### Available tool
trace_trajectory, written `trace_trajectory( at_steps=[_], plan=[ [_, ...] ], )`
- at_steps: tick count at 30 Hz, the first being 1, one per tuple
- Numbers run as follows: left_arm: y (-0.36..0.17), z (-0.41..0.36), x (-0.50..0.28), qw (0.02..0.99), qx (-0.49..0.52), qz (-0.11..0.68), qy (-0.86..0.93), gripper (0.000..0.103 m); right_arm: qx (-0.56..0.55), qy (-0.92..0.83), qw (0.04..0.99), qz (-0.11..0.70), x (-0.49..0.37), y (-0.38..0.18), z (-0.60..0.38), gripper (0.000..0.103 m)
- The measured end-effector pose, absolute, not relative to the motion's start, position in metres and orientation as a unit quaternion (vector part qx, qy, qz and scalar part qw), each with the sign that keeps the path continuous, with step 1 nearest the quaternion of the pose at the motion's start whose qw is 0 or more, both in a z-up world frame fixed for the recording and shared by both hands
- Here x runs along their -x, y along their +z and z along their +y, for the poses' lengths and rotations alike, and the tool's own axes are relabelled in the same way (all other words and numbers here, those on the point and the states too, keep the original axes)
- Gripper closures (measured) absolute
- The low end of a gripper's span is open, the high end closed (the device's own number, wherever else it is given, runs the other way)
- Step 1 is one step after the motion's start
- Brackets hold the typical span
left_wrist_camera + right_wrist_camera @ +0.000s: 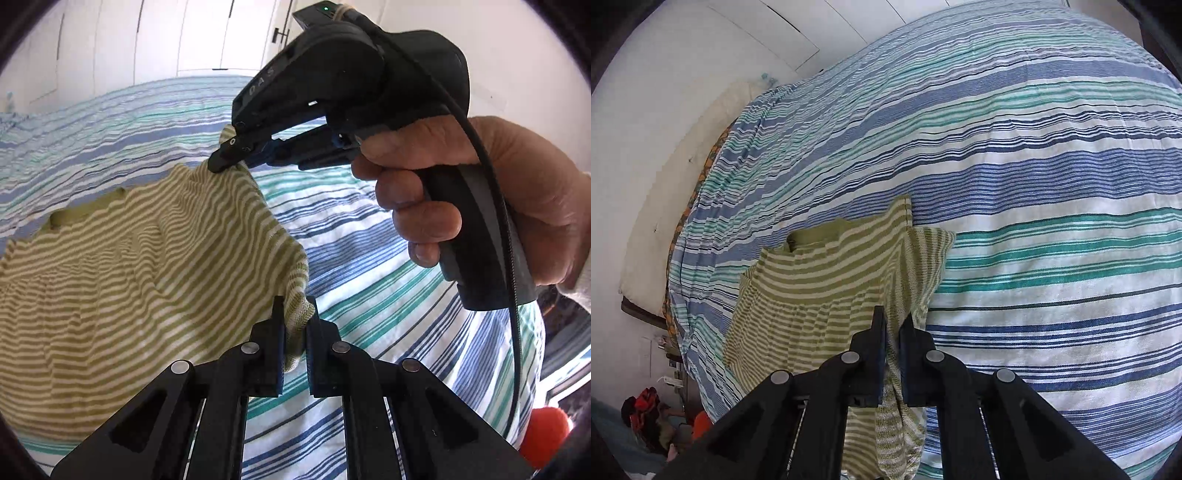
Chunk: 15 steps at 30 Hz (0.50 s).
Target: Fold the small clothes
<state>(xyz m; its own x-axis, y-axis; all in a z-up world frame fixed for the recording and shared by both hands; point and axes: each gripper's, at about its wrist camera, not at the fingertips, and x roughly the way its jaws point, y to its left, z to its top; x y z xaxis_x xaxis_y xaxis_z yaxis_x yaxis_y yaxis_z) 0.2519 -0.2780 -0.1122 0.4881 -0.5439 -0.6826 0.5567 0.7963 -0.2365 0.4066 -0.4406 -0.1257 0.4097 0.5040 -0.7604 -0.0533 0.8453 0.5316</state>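
The left hand-held gripper (295, 314) has its jaws drawn narrow, pinching a ribbed edge of the dress (129, 277) between its two black fingers. The cloth fills the gap and hangs a little below the pads. The right hand-held gripper (225, 162), seen from the left wrist view, is clamped on another bit of the same hem, further along and higher up, so the edge of the dress stretches in a slack curve between the two. A bare hand (480, 199) grips its black pistol handle, and a black cable (513, 295) loops down past the wrist.

From the right wrist view, the right hand-held gripper (894, 328) is likewise almost closed, with a fold of striped knit caught between its fingers and trailing down beneath them.

The dress (820, 288) is a small knitted one, olive green and cream in thin stripes, with a plain olive neckband and a gathered seam across the body. Most of it lies on the bed (1052, 166), with the near edge lifted by both grippers; its neck end lies away from them.

The bed wears a cotton cover in blue, teal and white stripes of uneven width, slightly rumpled. White cupboard doors (166, 37) stand behind it.
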Motion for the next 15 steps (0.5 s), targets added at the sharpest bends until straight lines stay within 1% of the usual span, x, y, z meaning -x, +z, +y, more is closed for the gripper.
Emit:
trace_trajectory(
  at_steps=[4,7,9,12,15],
  plan=[
    [-0.076,-0.194,-0.252,0.879,0.081,0.376,-0.283,0.096,-0.242,0.217,0.811,0.486,-0.415,-0.086,-0.391,0.096],
    [-0.066,-0.120,-0.261,0.886,0.142,0.372,-0.239,0.096,-0.244,0.250,0.806,0.477,-0.428,-0.070,-0.336,0.096],
    [-0.069,-0.076,-0.264,0.889,0.171,0.374,-0.202,0.096,-0.236,0.271,0.801,0.479,-0.438,-0.067,-0.290,0.096],
    [-0.089,-0.017,-0.271,0.886,0.208,0.387,-0.146,0.096,-0.226,0.296,0.788,0.491,-0.456,-0.073,-0.222,0.096],
    [-0.112,0.023,-0.277,0.877,0.240,0.402,-0.105,0.096,-0.198,0.313,0.777,0.509,-0.472,-0.089,-0.154,0.096]
  ],
)
